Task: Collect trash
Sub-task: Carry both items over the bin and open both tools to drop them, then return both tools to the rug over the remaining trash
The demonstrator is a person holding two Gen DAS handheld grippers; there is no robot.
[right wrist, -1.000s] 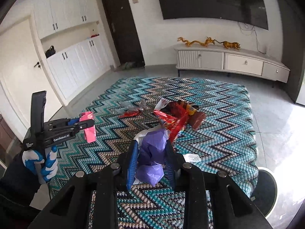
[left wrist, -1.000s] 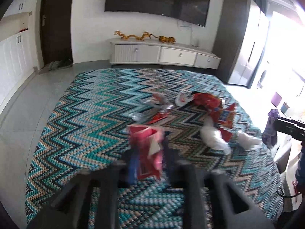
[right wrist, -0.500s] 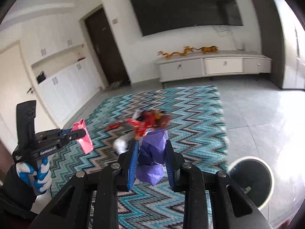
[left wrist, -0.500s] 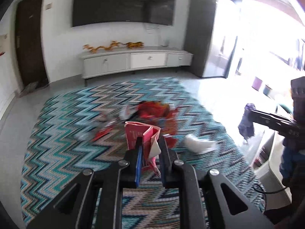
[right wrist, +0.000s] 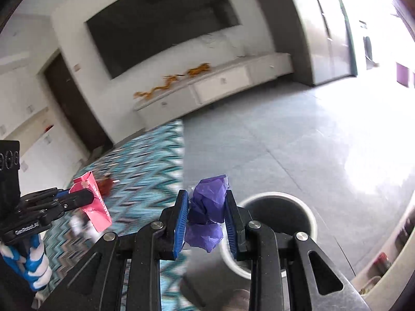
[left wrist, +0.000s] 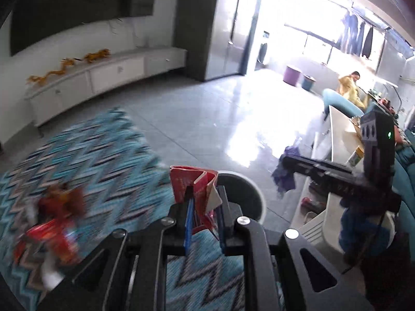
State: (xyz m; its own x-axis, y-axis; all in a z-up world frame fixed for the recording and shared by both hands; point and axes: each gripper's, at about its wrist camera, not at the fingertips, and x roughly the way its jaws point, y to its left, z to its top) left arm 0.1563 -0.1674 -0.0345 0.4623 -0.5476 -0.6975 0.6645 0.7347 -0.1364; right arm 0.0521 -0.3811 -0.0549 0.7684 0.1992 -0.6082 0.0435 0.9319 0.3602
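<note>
My left gripper (left wrist: 205,194) is shut on a folded red-pink carton (left wrist: 193,185), held just left of a round dark trash bin (left wrist: 255,194) with a white rim. My right gripper (right wrist: 206,204) is shut on a crumpled purple wrapper (right wrist: 207,202), held just left of the same bin (right wrist: 308,212). The right gripper with the purple wrapper (left wrist: 285,178) shows in the left wrist view; the left gripper with the pink carton (right wrist: 93,202) shows in the right wrist view. More red wrappers (left wrist: 57,223) lie blurred on the zigzag rug (left wrist: 90,155).
The bin stands on grey tile floor (left wrist: 220,119) just off the rug's edge (right wrist: 179,160). A white low TV cabinet (left wrist: 103,75) runs along the far wall. A white table edge (left wrist: 334,134) and shoes (left wrist: 311,204) are at the right.
Both grippers have swung right, off the rug's litter pile toward the bin, each still holding its piece. The bin has come close under both grippers.
</note>
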